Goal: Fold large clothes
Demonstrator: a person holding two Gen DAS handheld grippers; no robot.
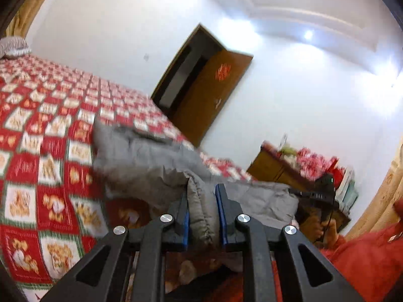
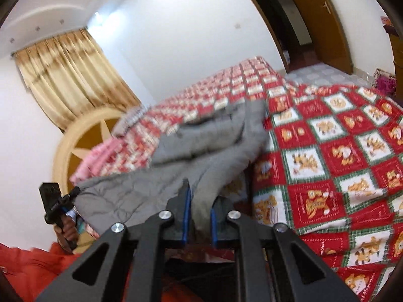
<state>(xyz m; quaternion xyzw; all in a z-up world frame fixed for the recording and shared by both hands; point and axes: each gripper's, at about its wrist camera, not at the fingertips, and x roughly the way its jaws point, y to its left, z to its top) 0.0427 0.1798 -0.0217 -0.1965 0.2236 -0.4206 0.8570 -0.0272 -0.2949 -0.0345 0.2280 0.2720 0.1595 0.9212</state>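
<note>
A large grey quilted garment (image 1: 151,156) hangs lifted above the bed, held at two ends. My left gripper (image 1: 203,196) is shut on a thick bunched fold of it. My right gripper (image 2: 200,198) is shut on another bunched edge of the same garment (image 2: 201,146). The cloth sags between the two grippers and its far part rests on the red patchwork quilt (image 1: 37,130). The right gripper also shows at the right of the left wrist view (image 1: 320,191), and the left gripper at the left of the right wrist view (image 2: 55,201).
The bed's quilt (image 2: 340,166) spreads wide under the garment. A pink pillow (image 2: 100,156) and round headboard (image 2: 83,136) lie at the bed's head. An open wooden door (image 1: 211,90), a wooden cabinet (image 1: 277,166) and curtains (image 2: 68,75) line the walls.
</note>
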